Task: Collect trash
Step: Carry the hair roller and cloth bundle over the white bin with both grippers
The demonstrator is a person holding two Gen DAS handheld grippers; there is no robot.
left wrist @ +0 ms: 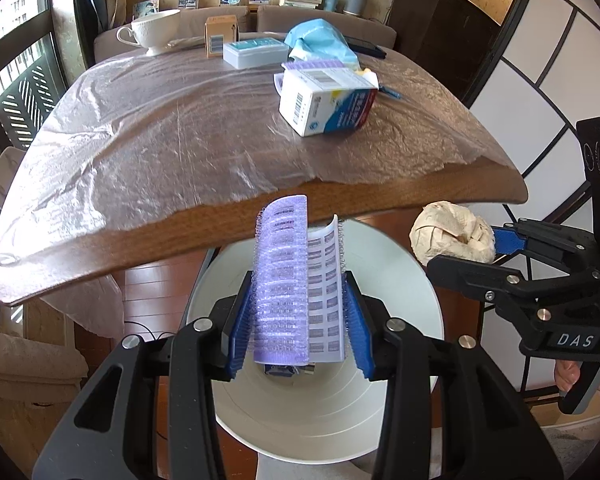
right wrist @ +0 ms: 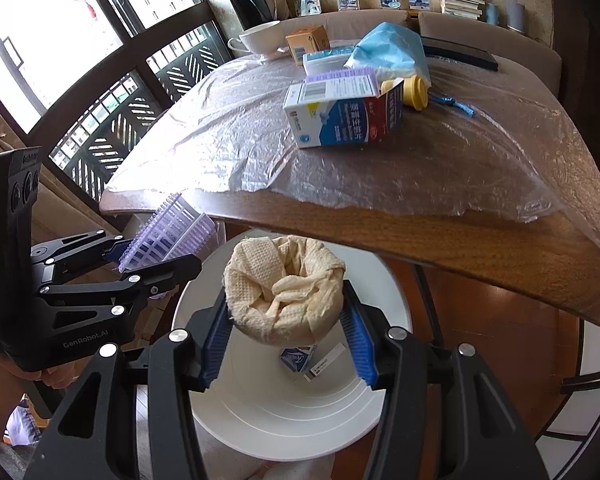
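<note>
The surface (left wrist: 380, 196) was seen to be glossy brown wood, covered by a crinkled, shiny clear plastic sheet (left wrist: 160, 128). The bin (left wrist: 300, 420) was smooth white plastic. The wad (right wrist: 284, 288) was rough, embossed cream paper. The roller (left wrist: 282, 280) was bristly lilac plastic. The box (right wrist: 340, 116) was glossy printed card.

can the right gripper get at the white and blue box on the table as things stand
Probably not yet. The right gripper is shut on a crumpled paper towel above the white bin. The white and blue box lies unobstructed on the table, but the jaws are full.
</note>
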